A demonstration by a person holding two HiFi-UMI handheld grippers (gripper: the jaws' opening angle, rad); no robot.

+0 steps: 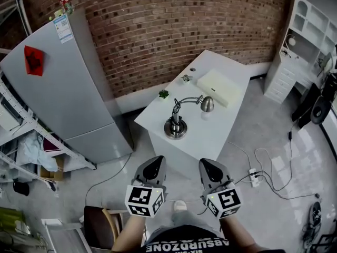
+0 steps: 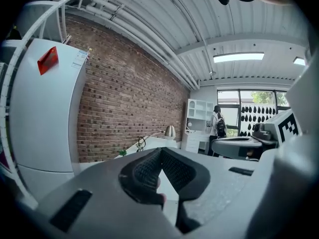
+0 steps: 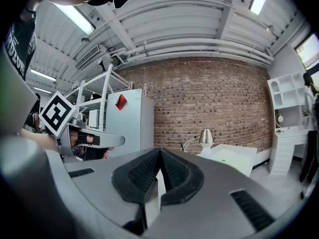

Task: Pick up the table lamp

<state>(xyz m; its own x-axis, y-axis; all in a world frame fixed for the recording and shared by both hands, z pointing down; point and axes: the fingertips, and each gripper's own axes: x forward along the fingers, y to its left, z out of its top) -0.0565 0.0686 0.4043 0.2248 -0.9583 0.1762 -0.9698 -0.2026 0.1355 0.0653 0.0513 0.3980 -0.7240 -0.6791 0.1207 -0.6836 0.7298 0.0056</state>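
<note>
A silver table lamp with a round base, bent neck and small shade stands near the front corner of a white table. It also shows far off as the lamp in the left gripper view and the lamp in the right gripper view. My left gripper and right gripper hang side by side in front of the table, well short of the lamp. Both are shut with nothing between the jaws, as seen at the left gripper and right gripper.
A grey fridge stands left of the table against a brick wall. On the table lie a white box and a small green plant. A power strip with cables lies on the floor to the right. A white cabinet is at far right.
</note>
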